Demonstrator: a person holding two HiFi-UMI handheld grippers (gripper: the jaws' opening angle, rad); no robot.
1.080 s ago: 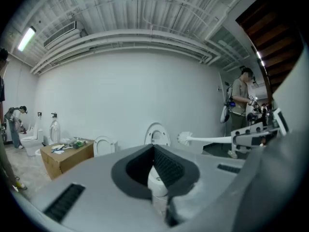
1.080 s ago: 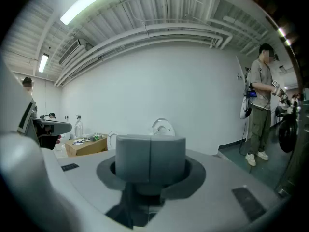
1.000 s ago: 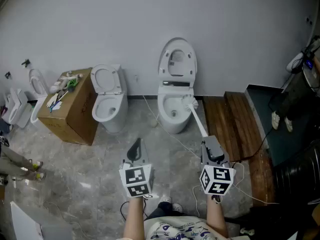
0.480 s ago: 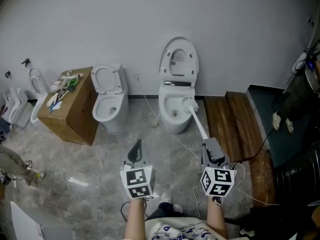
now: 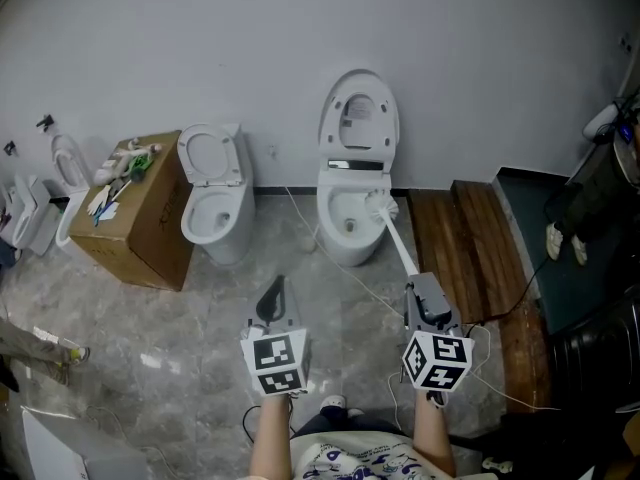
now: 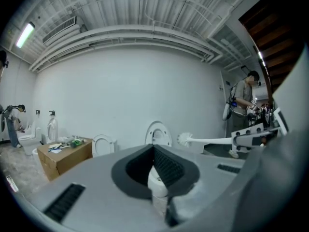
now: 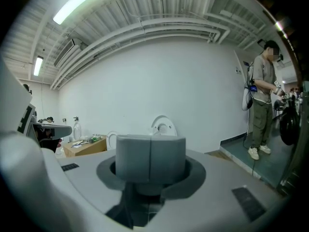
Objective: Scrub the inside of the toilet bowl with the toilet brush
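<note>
Where the brush handle enters the right gripper, the grip itself is hidden. In the right gripper view the two grey pads press together with only a seam between them, and the handle is out of sight behind them. The head view shows the white handle running straight from those closed jaws up to the bristle head.

The head sits at the right-hand rim of the toilet, whose lid is raised. It seems to be at the rim rather than down in the bowl, though contact is hard to judge.

The left gripper is closed to a point and holds nothing. It is held out over the floor, well apart from the toilet. Its own view shows the dark pads meeting.

A second toilet stands to the left, with a box just beside it. Fixtures at the far left edge are cut off. A wooden platform lies just right of the toilet. A cable crosses the floor between toilet and grippers. Open floor lies ahead of the left gripper. A person stands at the far right.
</note>
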